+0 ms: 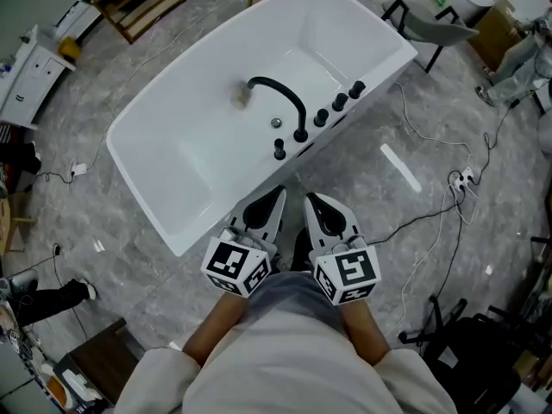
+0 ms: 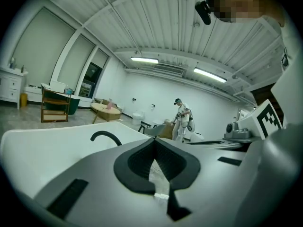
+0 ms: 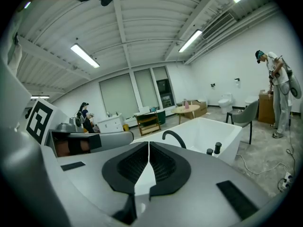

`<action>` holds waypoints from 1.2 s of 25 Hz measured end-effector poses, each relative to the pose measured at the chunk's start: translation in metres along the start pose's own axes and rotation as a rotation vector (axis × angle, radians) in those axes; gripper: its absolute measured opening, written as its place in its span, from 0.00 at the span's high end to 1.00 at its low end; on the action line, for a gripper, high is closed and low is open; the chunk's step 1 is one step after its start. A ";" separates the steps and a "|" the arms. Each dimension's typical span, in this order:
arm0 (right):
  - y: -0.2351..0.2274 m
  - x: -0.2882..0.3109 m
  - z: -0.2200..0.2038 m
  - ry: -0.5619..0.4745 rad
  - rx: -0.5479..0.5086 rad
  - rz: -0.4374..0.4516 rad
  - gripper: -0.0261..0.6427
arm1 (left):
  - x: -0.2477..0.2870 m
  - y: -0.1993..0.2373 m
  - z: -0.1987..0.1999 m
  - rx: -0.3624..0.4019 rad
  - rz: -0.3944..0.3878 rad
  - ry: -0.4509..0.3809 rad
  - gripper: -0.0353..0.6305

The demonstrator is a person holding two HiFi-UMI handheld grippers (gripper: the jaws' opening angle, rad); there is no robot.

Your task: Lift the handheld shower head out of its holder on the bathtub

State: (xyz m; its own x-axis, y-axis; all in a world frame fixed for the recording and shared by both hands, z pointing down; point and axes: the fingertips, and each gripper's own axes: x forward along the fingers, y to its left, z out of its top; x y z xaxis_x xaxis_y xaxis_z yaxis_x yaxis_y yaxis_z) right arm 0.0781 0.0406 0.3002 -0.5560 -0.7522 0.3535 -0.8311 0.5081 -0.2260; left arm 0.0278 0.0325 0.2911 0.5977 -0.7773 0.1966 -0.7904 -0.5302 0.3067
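Observation:
A white bathtub [image 1: 172, 171] lies slantwise on the grey floor. On its near rim stands a row of black fittings: an arched spout [image 1: 278, 93], several knobs [image 1: 340, 102], and at the row's near end a slim upright piece [image 1: 279, 150] that looks like the handheld shower head in its holder. My left gripper [image 1: 278, 193] and right gripper [image 1: 310, 198] hover side by side just short of that rim, both shut and holding nothing. The spout [image 2: 106, 137] also shows in the left gripper view beyond the shut left gripper [image 2: 154, 140]. Past the shut right gripper [image 3: 148, 144] I see the spout [image 3: 174, 137] and two knobs [image 3: 214, 149].
Cables and a power strip [image 1: 466, 178] trail over the floor right of the tub. A grey chair [image 1: 431, 28] stands behind its far corner, a wooden shelf [image 1: 138, 3] and a white cabinet [image 1: 30, 72] at the left. A person [image 3: 279, 93] stands off to the right.

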 end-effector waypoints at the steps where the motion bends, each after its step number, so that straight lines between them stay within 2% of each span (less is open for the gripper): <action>1: -0.009 0.005 0.003 0.003 -0.002 0.011 0.93 | 0.011 0.001 0.000 0.002 0.008 0.010 0.94; 4: -0.032 0.020 0.014 0.007 -0.008 0.065 0.93 | 0.040 0.002 0.006 -0.005 0.029 0.002 0.94; 7: -0.047 0.034 0.025 0.010 -0.017 0.136 0.93 | 0.060 0.006 0.026 -0.027 0.054 -0.079 0.94; 9: -0.058 0.043 0.032 0.023 -0.032 0.181 0.93 | 0.074 0.009 0.036 -0.016 0.086 -0.107 0.94; 14: -0.084 0.057 0.057 0.013 -0.064 0.258 0.93 | 0.100 0.007 0.051 0.018 0.138 -0.111 0.94; 20: -0.093 0.076 0.081 -0.062 -0.089 0.256 0.93 | 0.106 0.024 0.051 0.092 0.194 -0.063 0.94; 27: -0.077 0.106 0.065 -0.058 -0.131 0.237 0.93 | 0.089 0.069 0.036 0.103 0.272 -0.032 0.94; 30: -0.063 0.118 0.049 -0.019 -0.153 0.246 0.93 | 0.082 0.082 0.026 0.097 0.265 -0.021 0.94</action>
State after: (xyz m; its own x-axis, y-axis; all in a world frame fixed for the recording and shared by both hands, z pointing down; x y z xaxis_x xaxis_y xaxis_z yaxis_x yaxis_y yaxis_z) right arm 0.0648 -0.1009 0.3112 -0.7423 -0.6053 0.2875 -0.6606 0.7328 -0.1629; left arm 0.0083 -0.0836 0.3086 0.3660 -0.8995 0.2387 -0.9286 -0.3362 0.1568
